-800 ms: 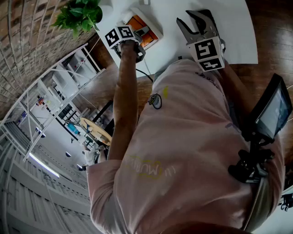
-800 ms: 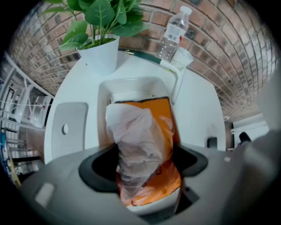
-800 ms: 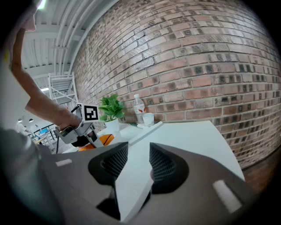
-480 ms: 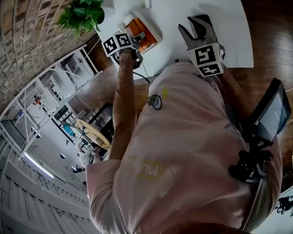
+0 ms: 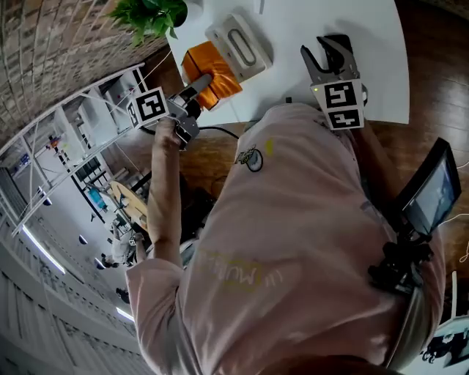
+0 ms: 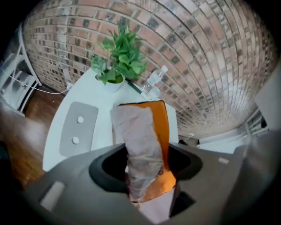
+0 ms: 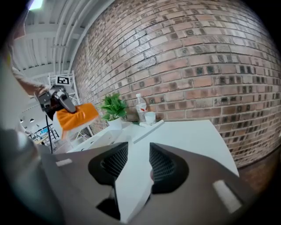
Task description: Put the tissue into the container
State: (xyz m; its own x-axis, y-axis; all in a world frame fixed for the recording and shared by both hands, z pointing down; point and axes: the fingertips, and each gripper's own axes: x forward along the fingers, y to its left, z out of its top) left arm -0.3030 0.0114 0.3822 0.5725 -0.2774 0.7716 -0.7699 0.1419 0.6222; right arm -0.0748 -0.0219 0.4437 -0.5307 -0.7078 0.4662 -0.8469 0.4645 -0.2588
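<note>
Clamping the orange tissue pack [image 5: 223, 77] tight, the left gripper [image 5: 199, 83] hangs at the surface's [image 5: 293, 29] left edge, near the container [image 5: 239, 45]. The right gripper [image 5: 331, 53] waits wide, empty. Carrying step, I'd say; next comes lowering it squarely inside.

The white table [image 5: 366, 58] lies bare across its middle and right, so the right gripper [image 5: 326, 51], jaws apart and empty, has free room ahead. The left side is crowded: the container [image 5: 238, 45] near the edge, and a plant [image 5: 150, 13], bottle [image 7: 140, 105] and cup [image 7: 150, 117] by the brick wall. The left gripper [image 5: 199, 84], clamped on the orange tissue pack [image 5: 209, 58], hangs just beside the container.
</note>
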